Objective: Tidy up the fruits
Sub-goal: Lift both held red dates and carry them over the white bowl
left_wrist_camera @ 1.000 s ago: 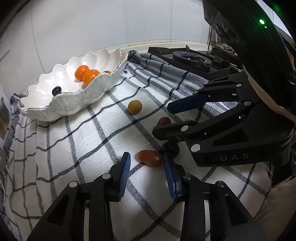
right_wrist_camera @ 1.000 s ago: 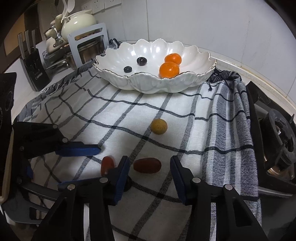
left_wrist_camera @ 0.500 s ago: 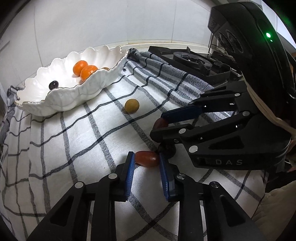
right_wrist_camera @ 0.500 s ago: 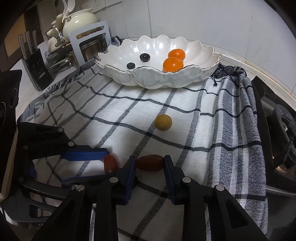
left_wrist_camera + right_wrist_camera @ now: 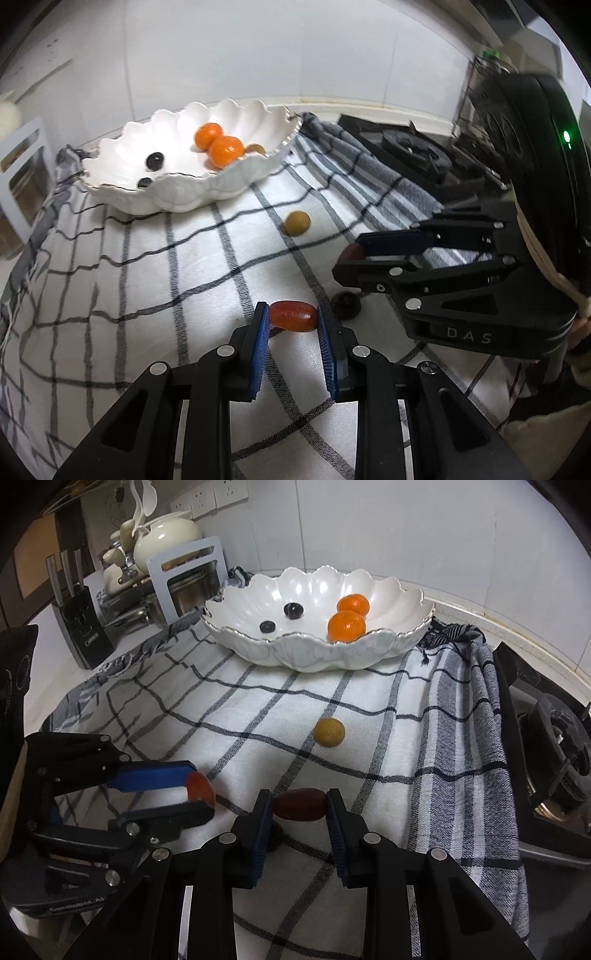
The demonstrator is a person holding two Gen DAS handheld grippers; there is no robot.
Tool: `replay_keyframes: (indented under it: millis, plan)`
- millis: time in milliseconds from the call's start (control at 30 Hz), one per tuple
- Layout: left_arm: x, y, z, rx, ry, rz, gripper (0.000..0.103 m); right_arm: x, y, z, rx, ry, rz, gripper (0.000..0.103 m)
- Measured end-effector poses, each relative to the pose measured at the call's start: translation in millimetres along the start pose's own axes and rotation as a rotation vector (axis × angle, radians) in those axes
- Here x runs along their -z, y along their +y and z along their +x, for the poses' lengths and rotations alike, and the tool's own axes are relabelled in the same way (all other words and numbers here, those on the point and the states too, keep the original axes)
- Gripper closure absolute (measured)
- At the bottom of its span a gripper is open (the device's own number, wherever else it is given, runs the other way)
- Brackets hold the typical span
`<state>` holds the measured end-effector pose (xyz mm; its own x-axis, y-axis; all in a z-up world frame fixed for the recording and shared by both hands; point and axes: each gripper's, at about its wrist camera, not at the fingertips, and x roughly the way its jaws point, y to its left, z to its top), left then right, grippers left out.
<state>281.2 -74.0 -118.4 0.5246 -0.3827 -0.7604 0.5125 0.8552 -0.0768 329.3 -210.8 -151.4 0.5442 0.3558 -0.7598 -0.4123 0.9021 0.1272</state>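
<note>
Left wrist view: the left gripper [image 5: 293,325] has its two blue pads pressed end-on against a red oblong fruit [image 5: 293,316], one pad at each tip, just above the checked cloth [image 5: 147,288].
Right wrist view: the right gripper [image 5: 299,810] is clamped the same way on a darker red oblong fruit [image 5: 300,804], pads touching both ends.
Grip risk: each fruit is held by its narrow, rounded tips, so I judge the contact small; a quick lift or a twist could let the smooth skin squirt out forward and roll away over the cloth.
Squeeze risk: the fruits look soft-skinned; pressing harder to feel safe could bruise or split them.
Crowding: the two grippers sit close together, almost touching, and a small dark fruit [image 5: 345,304] lies on the cloth between them; lifting both at once could knock one tool into the other or send that fruit rolling.
Loose fruit: a round yellow-brown fruit [image 5: 329,732] lies on the cloth on the way toward the bowl, and a low carry could clip it.
Bowl: the white scalloped bowl [image 5: 406,602] at the far end of the cloth holds two oranges [image 5: 346,626] and two dark berries [image 5: 293,610]; a drop from high up could bounce off them or over the low rim.
Cloth edge: the stove burner [image 5: 557,753] sits just beside the cloth on the right, so a fruit escaping that way could end up under the grate.
</note>
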Motion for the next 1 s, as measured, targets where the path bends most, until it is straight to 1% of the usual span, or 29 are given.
replay_keyframes:
  millis: [200,300,400,633,800,1000]
  plan:
    - [-5.4,2.5,-15.5,-0.031,-0.049,-0.061,0.076,-3.4,1.1,-13.9,0.003,-0.036,0.002,0.072]
    - [-8.4,1.4,-22.5,-0.044,-0.072,-0.072,0.076,-5.7,2.3,-21.3,0.007,-0.055,0.0,0.072]
    - [-10.8,4.0,-33.6,-0.038,-0.107,-0.089,0.076,-8.4,3.0,-29.2,0.01,-0.076,0.002,0.072]
    - [-23.4,6.8,-55.0,-0.073,-0.17,-0.092,0.077,-19.3,6.8,-46.1,0.021,-0.139,0.003,0.072]
    - [-35.3,12.9,-67.9,-0.106,-0.217,-0.104,0.077,-34.1,9.4,-57.1,0.033,-0.192,0.003,0.072]
    - [-48.6,17.7,-81.3,-0.126,-0.269,-0.086,0.077,-51.5,11.5,-68.1,0.053,-0.253,-0.005,0.072]
